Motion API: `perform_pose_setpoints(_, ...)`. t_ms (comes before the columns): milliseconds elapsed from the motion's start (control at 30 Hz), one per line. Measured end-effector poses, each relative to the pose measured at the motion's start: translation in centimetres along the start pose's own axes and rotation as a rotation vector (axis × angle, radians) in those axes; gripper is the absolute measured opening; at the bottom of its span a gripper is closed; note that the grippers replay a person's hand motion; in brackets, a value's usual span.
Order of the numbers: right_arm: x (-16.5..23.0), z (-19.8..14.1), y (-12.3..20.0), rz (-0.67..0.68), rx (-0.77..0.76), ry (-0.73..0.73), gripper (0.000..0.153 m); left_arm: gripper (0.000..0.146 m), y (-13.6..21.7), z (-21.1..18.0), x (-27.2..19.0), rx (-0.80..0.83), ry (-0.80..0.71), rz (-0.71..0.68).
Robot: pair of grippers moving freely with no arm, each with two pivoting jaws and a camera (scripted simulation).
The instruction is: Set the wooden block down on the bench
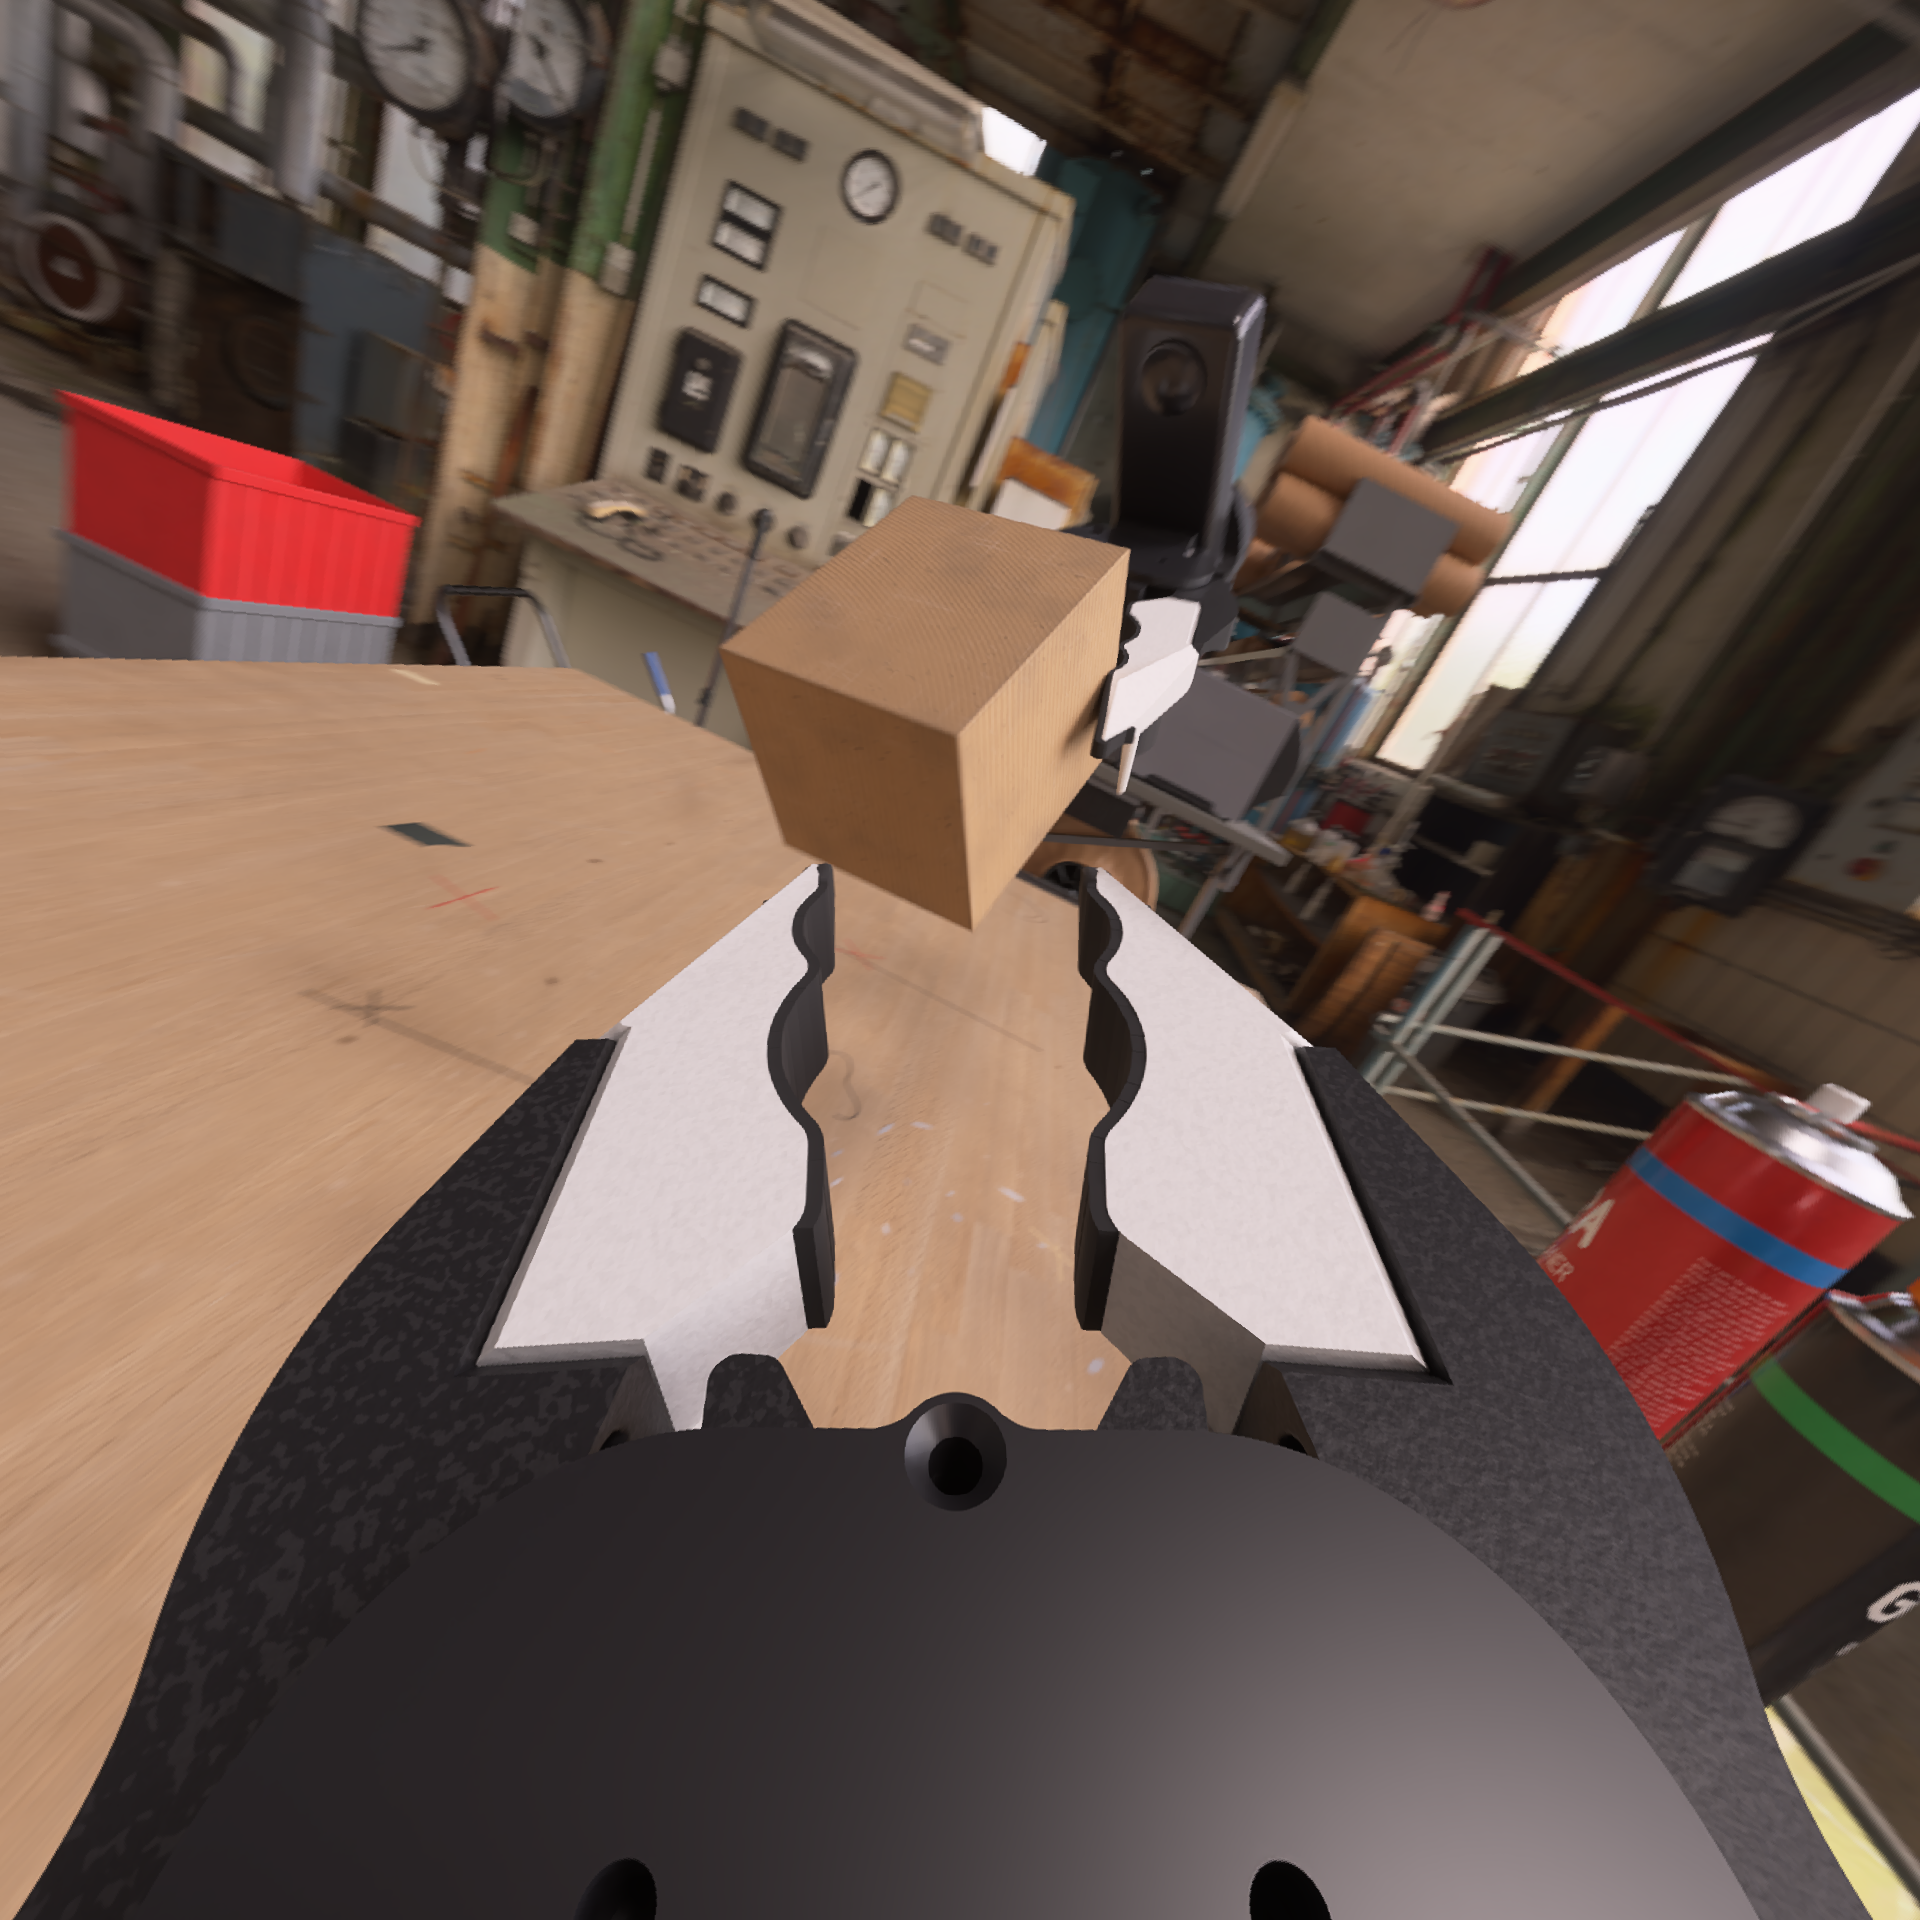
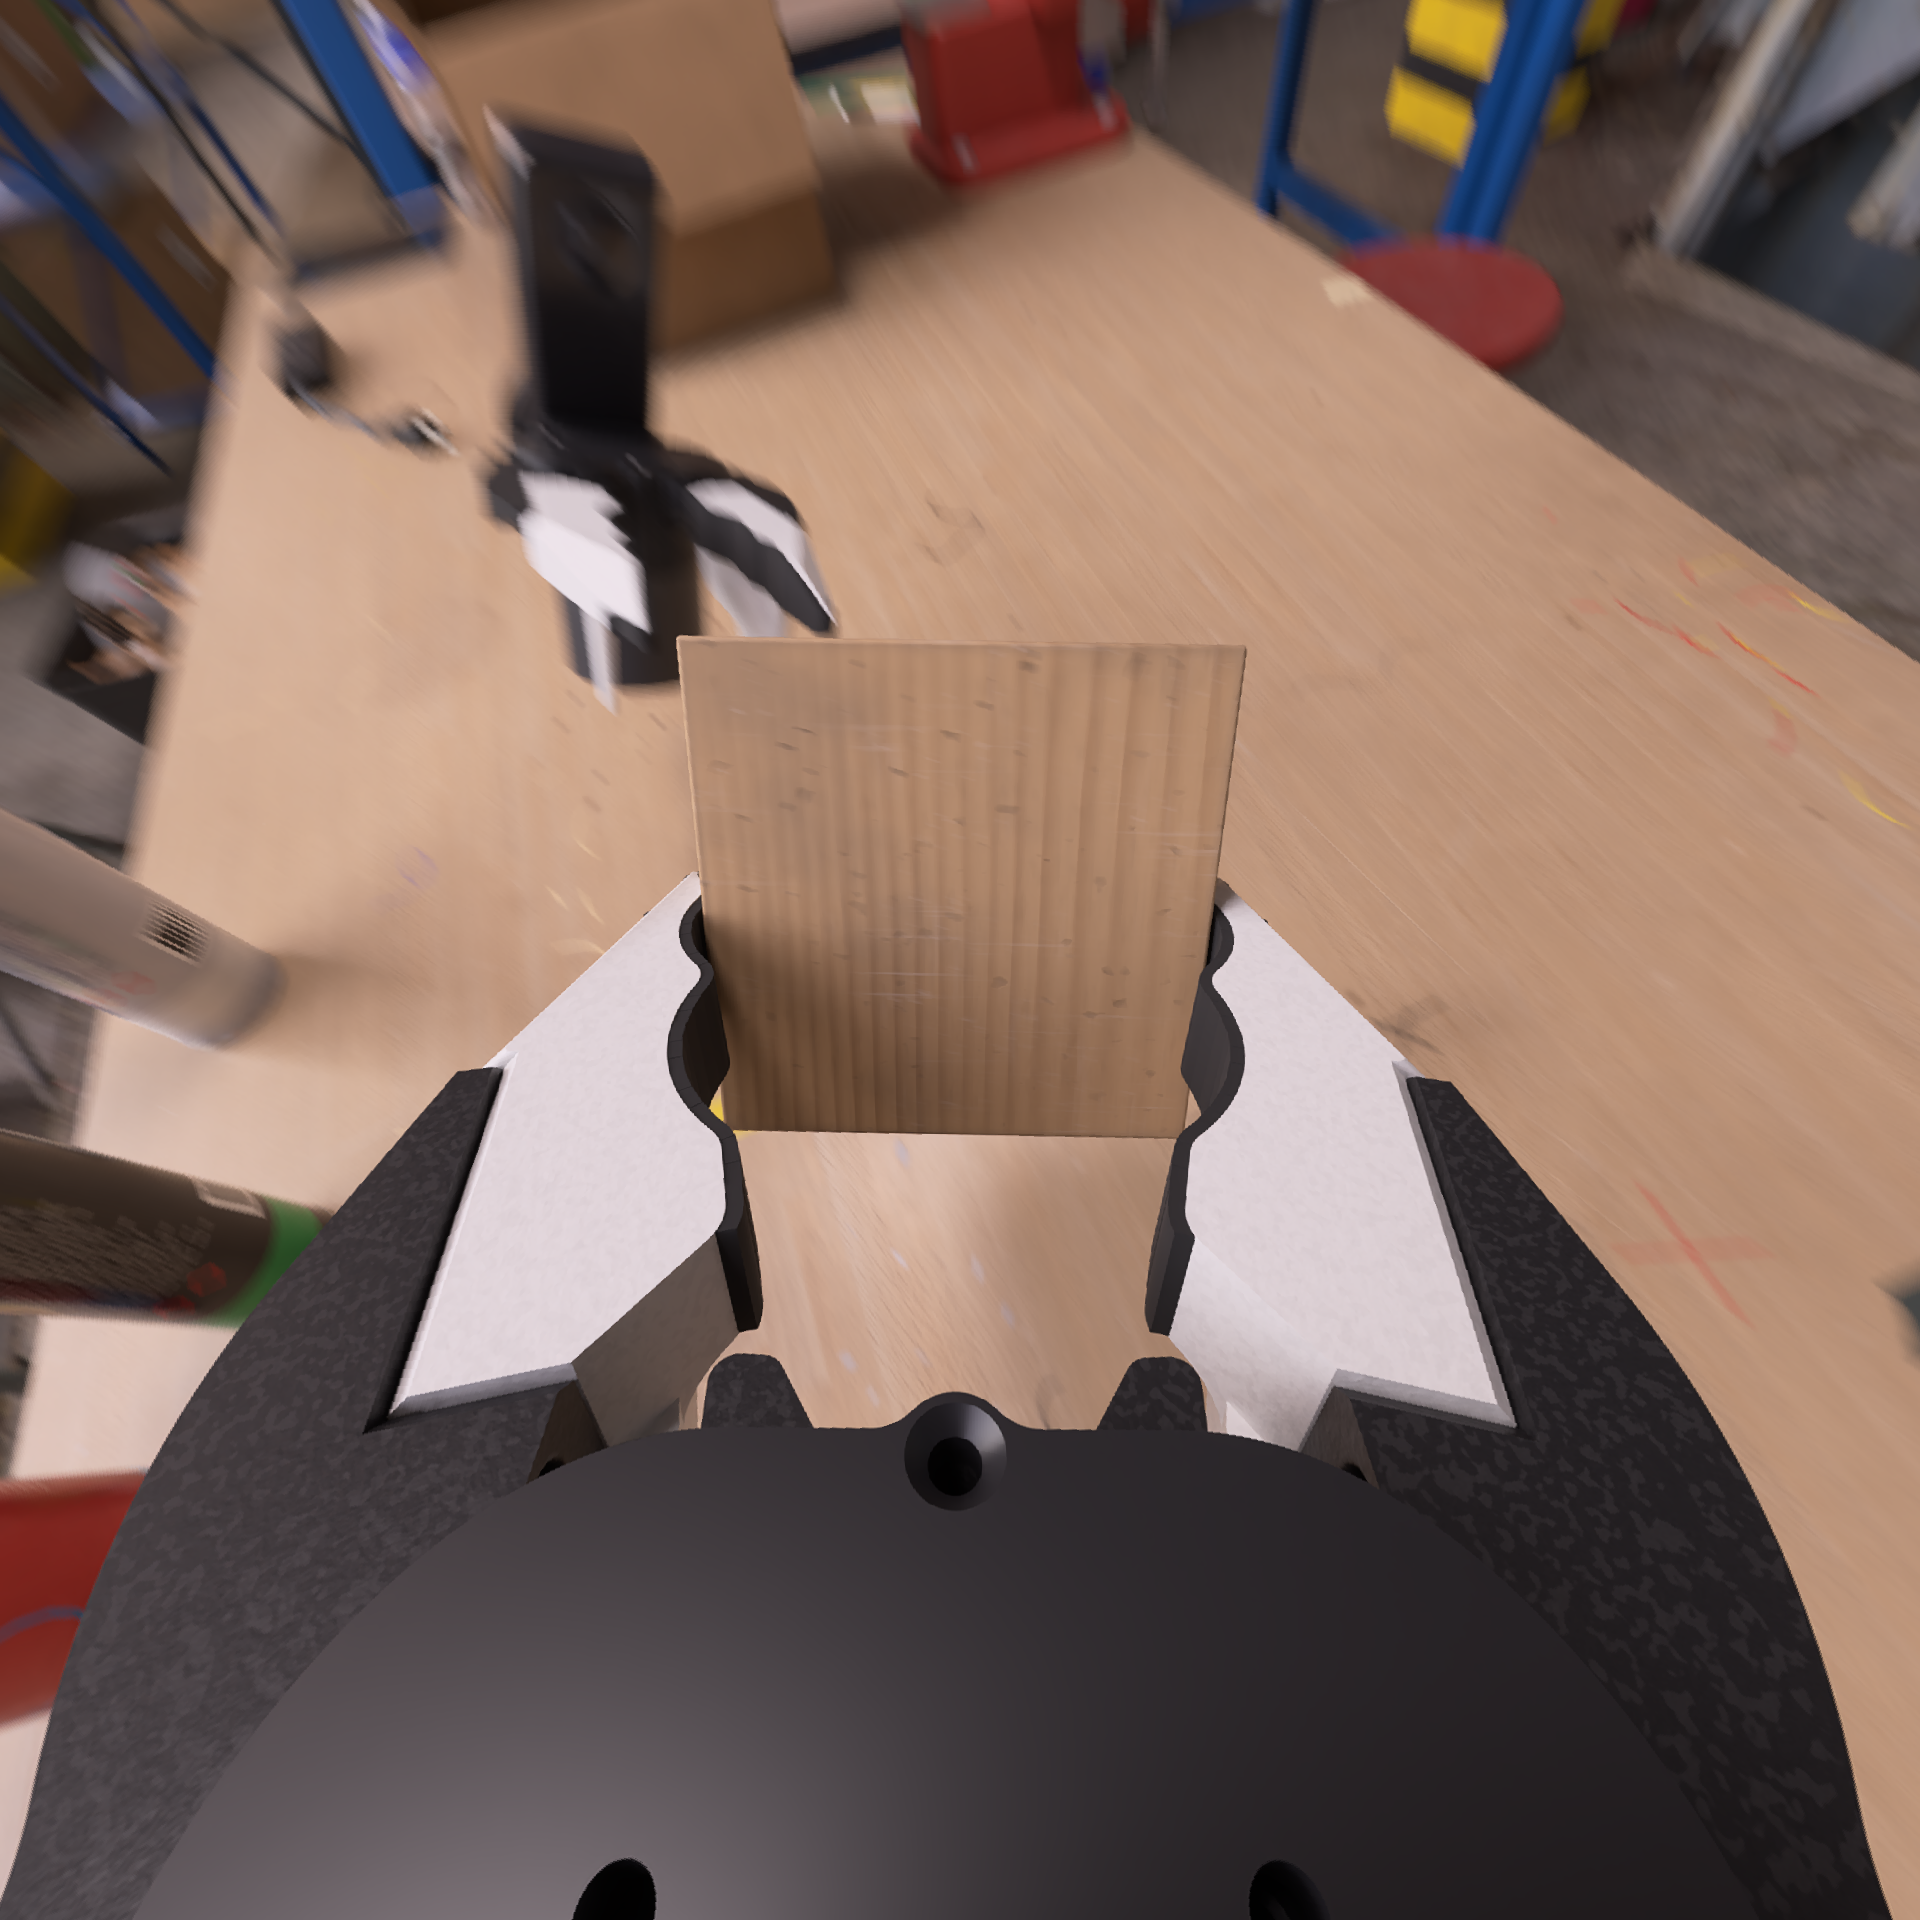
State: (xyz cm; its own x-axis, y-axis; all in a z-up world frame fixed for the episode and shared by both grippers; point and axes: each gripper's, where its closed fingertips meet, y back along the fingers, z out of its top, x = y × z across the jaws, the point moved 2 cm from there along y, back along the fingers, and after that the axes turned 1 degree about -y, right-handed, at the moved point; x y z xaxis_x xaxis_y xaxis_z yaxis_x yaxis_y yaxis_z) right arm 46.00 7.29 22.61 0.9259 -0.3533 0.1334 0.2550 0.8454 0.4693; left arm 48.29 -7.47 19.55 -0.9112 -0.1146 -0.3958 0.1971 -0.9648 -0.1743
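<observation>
The wooden block (image 2: pixel 961 883) is a plain tan cube held between the fingertips of my right gripper (image 2: pixel 961 925), which is shut on it above the bench (image 2: pixel 1351 675). In the left wrist view the block (image 1: pixel 925 707) hangs in the air over the bench (image 1: pixel 312 935), tilted, with the right gripper (image 1: pixel 1143 675) behind it at its right side. My left gripper (image 1: pixel 956 894) is open and empty, its tips just below and in front of the block. It also shows blurred in the right wrist view (image 2: pixel 675 561), beyond the block.
A red and grey bin (image 1: pixel 234 540) stands at the bench's far left. A red spray can (image 1: pixel 1725 1247) and a dark can (image 1: pixel 1829 1507) stand at the right. A cardboard box (image 2: pixel 665 156) sits at the far end. A pale tube (image 2: pixel 114 935) and a green-tipped can (image 2: pixel 145 1236) lie at the left.
</observation>
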Motion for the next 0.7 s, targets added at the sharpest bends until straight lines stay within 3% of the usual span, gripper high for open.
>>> perform_pose_setpoints(200,-5.3,-2.6,1.0,-0.231,0.403,0.071,0.09,0.052,6.0,0.8,0.1,-0.008,-0.109,0.192)
perform_pose_setpoints(467,-8.4,-6.8,-3.9,-0.2,0.679,0.054,0.09,0.05,9.1,1.4,-1.6,-0.017,-0.268,0.347)
perform_pose_setpoints(700,-9.5,-9.1,-6.9,-0.165,0.795,0.031,0.09,0.05,8.4,1.6,-1.9,0.026,-0.318,0.331)
